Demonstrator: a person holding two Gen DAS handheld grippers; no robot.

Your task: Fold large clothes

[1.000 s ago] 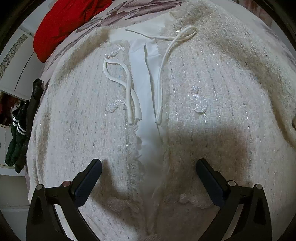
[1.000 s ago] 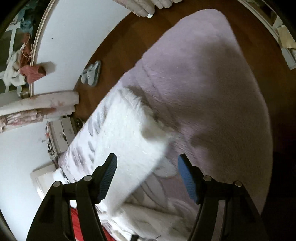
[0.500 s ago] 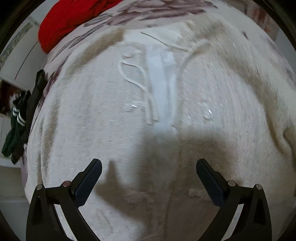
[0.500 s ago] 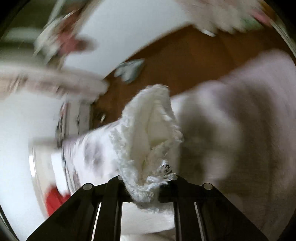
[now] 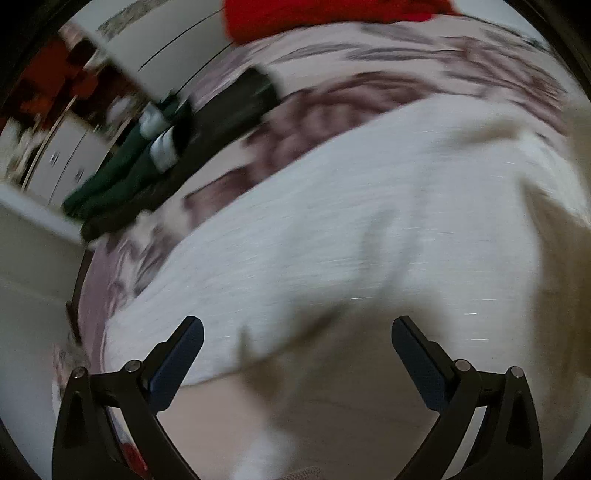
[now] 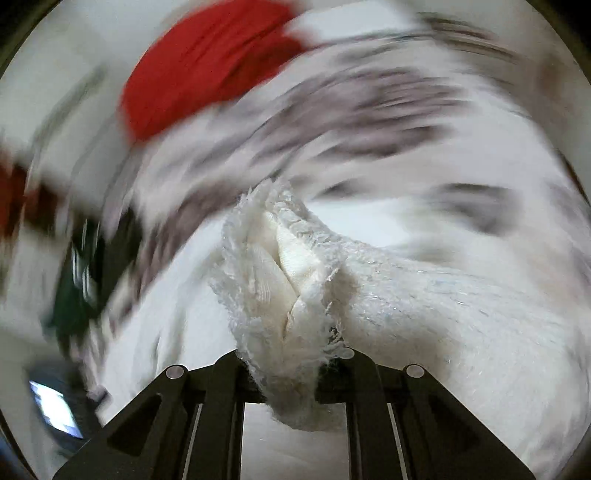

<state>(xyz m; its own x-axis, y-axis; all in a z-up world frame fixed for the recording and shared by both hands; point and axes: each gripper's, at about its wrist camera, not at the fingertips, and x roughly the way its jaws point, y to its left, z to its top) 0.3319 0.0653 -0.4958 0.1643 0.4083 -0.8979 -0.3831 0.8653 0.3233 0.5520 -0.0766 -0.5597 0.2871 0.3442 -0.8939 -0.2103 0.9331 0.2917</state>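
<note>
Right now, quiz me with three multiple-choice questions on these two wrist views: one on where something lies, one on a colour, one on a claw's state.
1. Where does the red cloth lie in the left wrist view?
A. top edge
B. between the claw's fingers
C. bottom right

2. What colour is the garment that the right claw holds?
A. green
B. white
C. black

3. How is the left claw?
A. shut on the garment
B. shut on nothing
C. open

Answers: 1 A, the red shows along the top, beyond the patterned bedding. 2 B, fuzzy white fabric bunches out of the claw. 3 C, its fingers stand wide apart above the cloth.
</note>
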